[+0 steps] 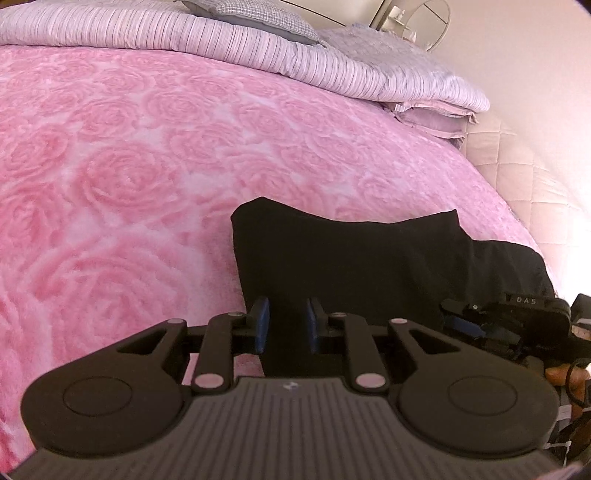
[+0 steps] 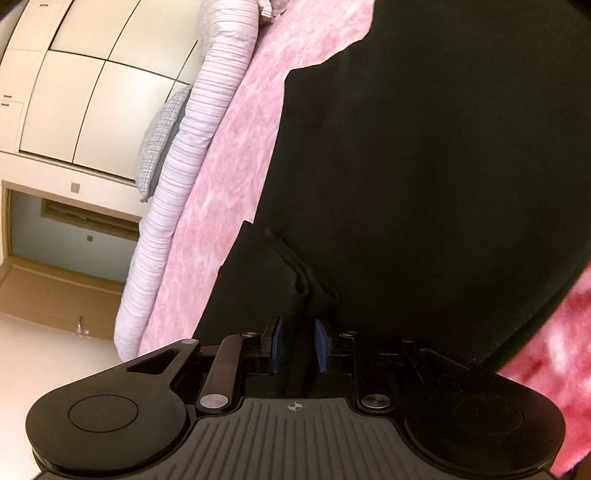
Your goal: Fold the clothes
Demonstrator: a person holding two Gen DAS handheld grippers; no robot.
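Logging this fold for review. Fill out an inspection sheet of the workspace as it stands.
Surface: pink rose-pattern blanket covering the bed.
Job's things: black garment lying on the blanket, partly folded.
Clutter: striped quilt rolled along the far edge; grey checked pillow behind it.
Grippers: left tongs and right tongs each have black fabric between their blue pads, apparently clamped on it; the right tongs also show at the left view's right edge.
Cables: thin dark cable by the right tongs.
Surroundings: cream wardrobe doors, wooden door.
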